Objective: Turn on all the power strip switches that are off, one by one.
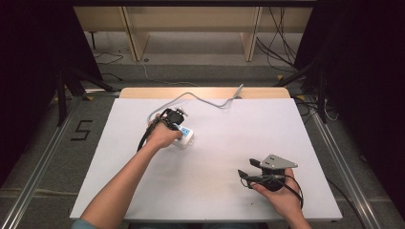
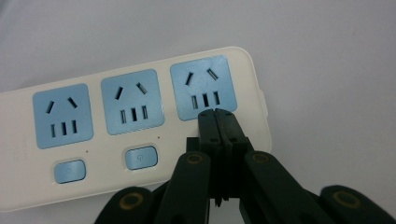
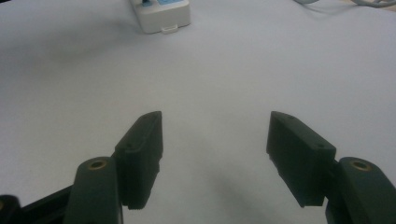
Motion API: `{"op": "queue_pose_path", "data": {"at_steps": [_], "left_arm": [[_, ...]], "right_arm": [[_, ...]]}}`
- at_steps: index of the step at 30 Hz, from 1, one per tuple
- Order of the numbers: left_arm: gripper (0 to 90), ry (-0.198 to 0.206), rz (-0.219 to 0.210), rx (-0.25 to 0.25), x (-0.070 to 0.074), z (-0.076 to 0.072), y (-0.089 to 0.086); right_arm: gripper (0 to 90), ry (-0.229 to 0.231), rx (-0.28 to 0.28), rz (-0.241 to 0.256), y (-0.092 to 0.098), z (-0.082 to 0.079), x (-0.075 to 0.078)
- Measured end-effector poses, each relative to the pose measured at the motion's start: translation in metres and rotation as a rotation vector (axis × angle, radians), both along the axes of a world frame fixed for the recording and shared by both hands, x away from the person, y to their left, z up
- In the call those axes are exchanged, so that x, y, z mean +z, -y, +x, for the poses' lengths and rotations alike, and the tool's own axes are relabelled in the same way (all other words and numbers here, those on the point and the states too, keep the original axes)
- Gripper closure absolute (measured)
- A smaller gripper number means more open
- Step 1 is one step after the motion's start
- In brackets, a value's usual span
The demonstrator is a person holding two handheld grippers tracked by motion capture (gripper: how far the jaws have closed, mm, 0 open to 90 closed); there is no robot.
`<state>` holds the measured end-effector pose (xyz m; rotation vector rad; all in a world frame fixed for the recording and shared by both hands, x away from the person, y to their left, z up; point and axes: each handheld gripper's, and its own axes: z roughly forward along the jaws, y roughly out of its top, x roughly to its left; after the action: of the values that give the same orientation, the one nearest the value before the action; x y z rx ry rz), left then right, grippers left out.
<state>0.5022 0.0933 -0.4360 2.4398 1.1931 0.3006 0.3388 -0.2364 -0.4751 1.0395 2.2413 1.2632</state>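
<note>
A white power strip point(image 2: 140, 130) with three blue sockets and blue switch buttons lies on the white table; it is also seen as the strip point(image 1: 185, 136) in the high view and the strip point(image 3: 161, 14) at the top of the right gripper view. My left gripper point(image 2: 217, 114) is shut with nothing in it, its tips pressing on or just over the strip by the end socket point(image 2: 203, 88). In the high view the left gripper point(image 1: 177, 125) sits over the strip. My right gripper point(image 3: 215, 154) is open and empty above bare table, at the front right point(image 1: 246, 169).
The strip's white cable point(image 1: 200, 98) runs back over the table's far edge. A wooden strip point(image 1: 205, 92) borders the far side of the white tabletop point(image 1: 215, 157). Dark cables and metal rails lie on the floor around the table.
</note>
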Motion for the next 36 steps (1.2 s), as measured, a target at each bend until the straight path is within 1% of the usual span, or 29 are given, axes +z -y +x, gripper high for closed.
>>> {"op": "queue_pose_path", "data": {"at_steps": [12,14,21,36], "left_arm": [[89.8,-0.005,0.018,-0.008,-0.0001,0.0005,0.0018],[89.8,-0.006,0.011,-0.002,-0.0004,0.0006,0.0022],[89.9,-0.001,0.023,-0.01,-0.0008,0.0005,0.0026],[89.9,-0.002,0.021,-0.009,-0.002,0.0004,0.0031]], "right_arm": [[37.2,0.004,0.003,0.002,-0.0002,-0.0003,0.0002],[37.1,0.003,0.003,0.002,-0.0002,-0.0001,0.0001],[37.2,0.001,0.004,0.0,-0.0005,-0.0005,0.0001],[37.2,0.003,0.005,0.0,-0.0019,-0.0013,0.0005]]}}
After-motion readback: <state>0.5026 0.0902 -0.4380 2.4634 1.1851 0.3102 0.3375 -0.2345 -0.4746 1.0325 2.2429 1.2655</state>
